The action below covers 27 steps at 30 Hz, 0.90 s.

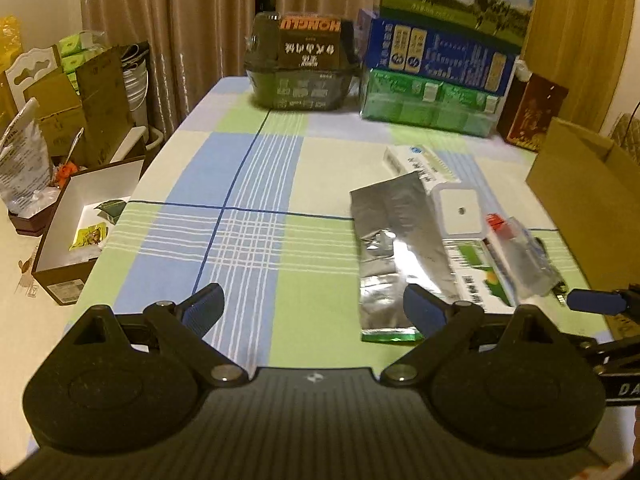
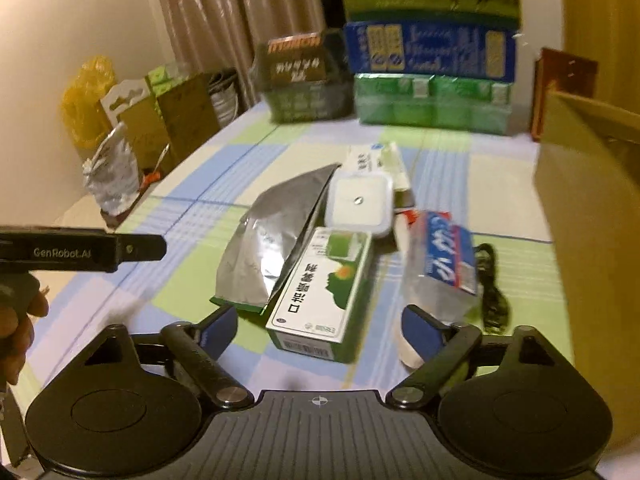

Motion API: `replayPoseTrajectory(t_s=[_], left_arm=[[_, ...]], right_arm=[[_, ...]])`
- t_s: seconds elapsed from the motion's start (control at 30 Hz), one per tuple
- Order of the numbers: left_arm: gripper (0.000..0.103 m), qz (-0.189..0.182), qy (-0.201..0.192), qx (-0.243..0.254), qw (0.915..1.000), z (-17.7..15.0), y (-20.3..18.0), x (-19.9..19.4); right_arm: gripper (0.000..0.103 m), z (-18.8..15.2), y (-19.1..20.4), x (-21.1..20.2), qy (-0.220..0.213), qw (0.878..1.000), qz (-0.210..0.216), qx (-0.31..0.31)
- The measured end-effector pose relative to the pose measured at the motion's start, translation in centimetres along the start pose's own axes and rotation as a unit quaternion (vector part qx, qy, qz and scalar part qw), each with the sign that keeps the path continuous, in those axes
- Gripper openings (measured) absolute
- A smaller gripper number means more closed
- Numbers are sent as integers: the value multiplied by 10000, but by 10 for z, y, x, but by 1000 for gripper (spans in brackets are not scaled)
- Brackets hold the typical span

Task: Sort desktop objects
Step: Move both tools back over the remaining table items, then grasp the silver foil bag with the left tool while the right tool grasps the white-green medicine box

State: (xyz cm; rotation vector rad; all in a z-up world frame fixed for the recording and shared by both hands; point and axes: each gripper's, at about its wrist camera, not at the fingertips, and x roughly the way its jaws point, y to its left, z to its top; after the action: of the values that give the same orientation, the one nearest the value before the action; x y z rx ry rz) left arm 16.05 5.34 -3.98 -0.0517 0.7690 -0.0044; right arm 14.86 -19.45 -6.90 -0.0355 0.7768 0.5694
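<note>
Both wide open, empty: right gripper (image 2: 316,330) poised over green-and-white cardboard medicine box (image 2: 320,296), near crumpled silver foil pouch (image 2: 272,240); left gripper (image 1: 312,312) hovering beside, probably awaiting sorting into tan cardboard box (image 2: 592,240).

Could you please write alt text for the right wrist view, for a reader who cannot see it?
The open right gripper hovers over a checked tablecloth, pointing at a green and white medicine box that lies against a silver foil pouch. Behind sit a white square container and a clear packet; a cardboard box stands right.
</note>
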Motion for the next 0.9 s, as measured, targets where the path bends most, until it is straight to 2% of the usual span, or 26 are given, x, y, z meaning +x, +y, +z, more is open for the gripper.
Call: replayPoseTrajectory(t_s=[0.4, 0.47, 0.57, 0.73, 0.9], left_arm=[[94, -157, 211, 161, 9995, 12, -2, 39], [94, -198, 217, 170, 9994, 13, -3, 41], [94, -238, 203, 207, 9993, 14, -7, 41], [94, -410, 233, 287, 9985, 15, -15, 43], [94, -637, 271, 376, 9969, 20, -25, 52]], right_arm=[[75, -3, -5, 49, 322, 9995, -20, 22], [72, -3, -5, 50, 317, 9995, -9, 11], [61, -3, -6, 51, 312, 9995, 14, 52], [55, -2, -10, 47, 235, 9991, -353, 19], [55, 4, -15, 48, 160, 9989, -443, -72]])
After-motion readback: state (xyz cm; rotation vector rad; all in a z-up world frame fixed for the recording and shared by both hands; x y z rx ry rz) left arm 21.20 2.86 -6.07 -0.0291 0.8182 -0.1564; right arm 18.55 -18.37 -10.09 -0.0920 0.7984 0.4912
